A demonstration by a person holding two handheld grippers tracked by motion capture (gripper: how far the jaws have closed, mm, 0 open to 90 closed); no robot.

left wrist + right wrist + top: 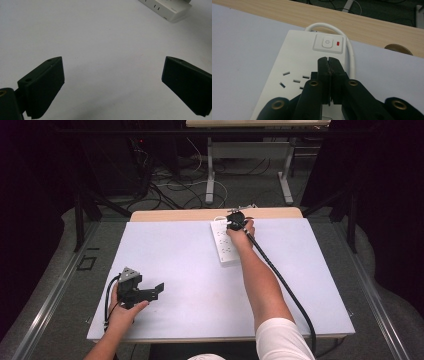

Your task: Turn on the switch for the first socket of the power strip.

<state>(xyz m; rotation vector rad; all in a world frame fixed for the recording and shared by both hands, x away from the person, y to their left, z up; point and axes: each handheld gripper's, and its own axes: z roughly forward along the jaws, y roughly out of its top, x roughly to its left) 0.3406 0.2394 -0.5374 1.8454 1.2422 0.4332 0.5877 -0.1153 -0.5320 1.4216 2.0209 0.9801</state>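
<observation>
My right gripper (236, 219) is out at the far edge of the mat (190, 270), about one o'clock from where I sit, with my arm stretched across the table. Its jaws are pressed together with nothing between them, tips poised over the strip (225, 241) just short of the power button (327, 42). In the right gripper view the closed tips (328, 65) sit at six o'clock from that button, and I cannot tell whether they touch the casing. Beside the button, at three o'clock, a small red light (338, 43) shows. The strip's white cord (344, 42) loops out from its top end and runs down its right side. Socket slots (294, 80) lie at nine o'clock from my jaws. Beyond the mat a band of bare wood table (372, 25) runs across, with a round hole (398, 49) at two o'clock.

My left gripper (145, 293) rests near the mat's near-left corner, about eight o'clock on the table, held in my left hand (124, 312), its grey plate (129, 274) on top and its cable (107, 300) curling back toward me. Its jaws stand wide apart, empty, pointing roughly toward three o'clock. In the left gripper view they frame bare mat (107, 65), and the near end of the strip (167, 8) shows at one o'clock, well apart from them.

The strip lies lengthwise, running away from me, at the far middle of the mat. The black cable (285, 285) from my right gripper trails back along my forearm.
</observation>
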